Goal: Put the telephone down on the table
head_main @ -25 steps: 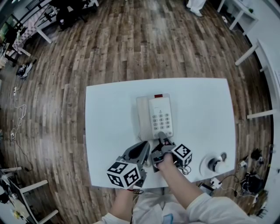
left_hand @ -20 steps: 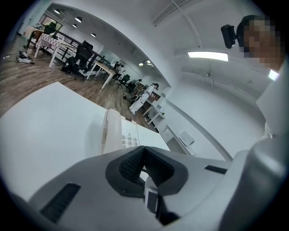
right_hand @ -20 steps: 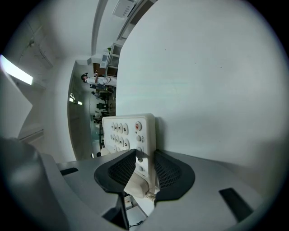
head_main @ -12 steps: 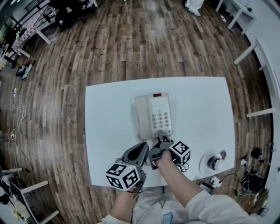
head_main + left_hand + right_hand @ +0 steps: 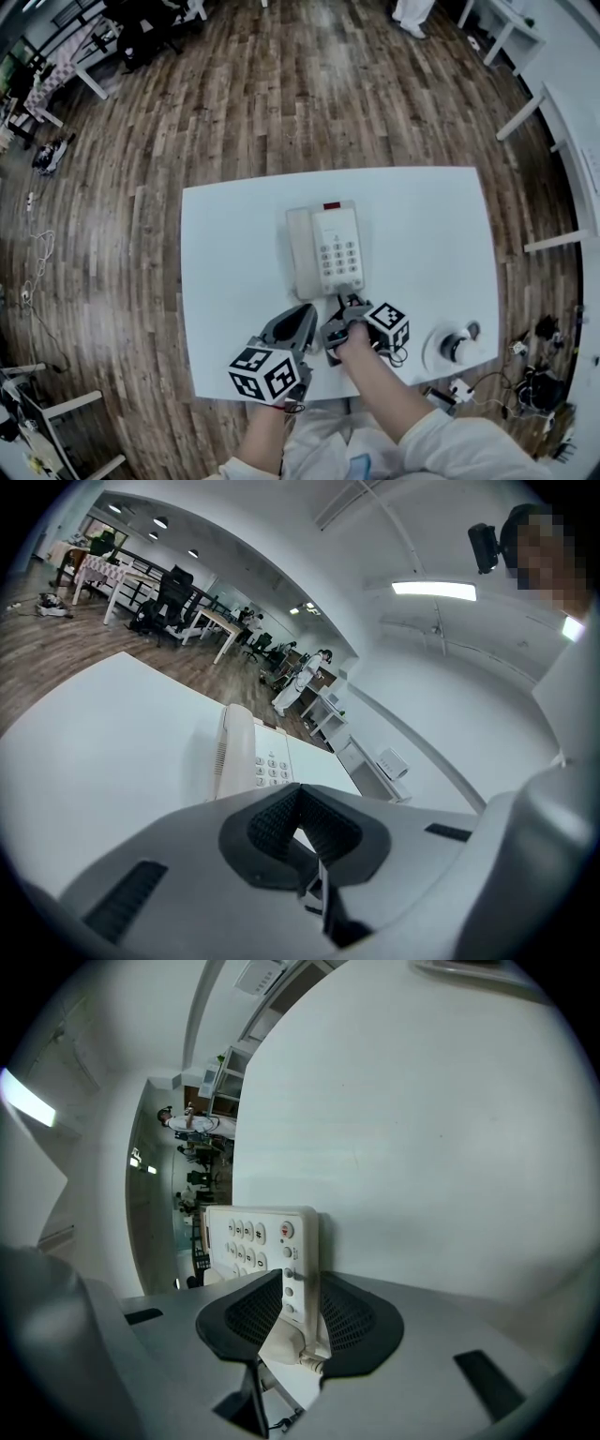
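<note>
The white telephone [image 5: 326,248] lies flat on the white table [image 5: 422,234] near its middle, handset on its left side and keypad to the right. My right gripper [image 5: 349,305] is at the phone's near edge, shut on that edge. In the right gripper view the telephone [image 5: 267,1241] stands between the dark pads of the right gripper [image 5: 295,1321]. My left gripper [image 5: 298,323] hovers just left of it, shut and holding nothing. In the left gripper view the left gripper [image 5: 298,832] points toward the telephone [image 5: 253,761], apart from it.
A white round thing with a dark knob [image 5: 455,349] sits at the table's front right corner. A thin cord [image 5: 396,359] trails by the right gripper. Wooden floor surrounds the table; cables and small gear [image 5: 539,389] lie on the floor to the right.
The telephone and the right gripper have shifted very slightly to the left in view. The left gripper has stayed shut in about the same place.
</note>
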Motion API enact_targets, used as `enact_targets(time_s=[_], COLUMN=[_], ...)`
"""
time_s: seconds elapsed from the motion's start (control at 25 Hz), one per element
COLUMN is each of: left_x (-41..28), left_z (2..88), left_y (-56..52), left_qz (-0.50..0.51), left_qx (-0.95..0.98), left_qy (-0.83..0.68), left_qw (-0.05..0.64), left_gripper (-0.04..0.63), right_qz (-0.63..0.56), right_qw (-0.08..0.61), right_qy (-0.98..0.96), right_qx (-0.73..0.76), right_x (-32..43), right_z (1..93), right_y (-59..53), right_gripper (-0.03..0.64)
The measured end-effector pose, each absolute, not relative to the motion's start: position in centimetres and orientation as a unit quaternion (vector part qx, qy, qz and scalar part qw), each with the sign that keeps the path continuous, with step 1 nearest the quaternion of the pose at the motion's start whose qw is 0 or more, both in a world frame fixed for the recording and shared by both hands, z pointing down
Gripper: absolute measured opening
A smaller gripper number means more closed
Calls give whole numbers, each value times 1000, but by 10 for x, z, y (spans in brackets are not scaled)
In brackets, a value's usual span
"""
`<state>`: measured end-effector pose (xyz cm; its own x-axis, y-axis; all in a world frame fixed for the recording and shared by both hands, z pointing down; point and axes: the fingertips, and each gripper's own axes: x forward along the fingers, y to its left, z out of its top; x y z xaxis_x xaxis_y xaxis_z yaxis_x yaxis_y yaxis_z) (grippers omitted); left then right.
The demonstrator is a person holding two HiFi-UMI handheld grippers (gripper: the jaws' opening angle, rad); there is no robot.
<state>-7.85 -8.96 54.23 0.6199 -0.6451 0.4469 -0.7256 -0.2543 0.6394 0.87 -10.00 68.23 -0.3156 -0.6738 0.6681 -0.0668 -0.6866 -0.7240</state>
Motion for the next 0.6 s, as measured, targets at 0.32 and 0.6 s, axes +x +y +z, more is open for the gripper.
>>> enact_targets(time_s=[0.32,0.6], left_x=[-72,-63], left_z=[542,541], left_y=[-89,-84], left_qz=[52,62], left_qx=[790,792], left_qy=[-430,-432], left_qw=[433,428], left_gripper=[0,1], right_qz=[-701,-664], right_qw=[151,118], right_qy=[434,539], right_qx=[-546,-505], right_x=[12,6], right_z=[652,626], right_y=[-101,-106], right_gripper=[112,92])
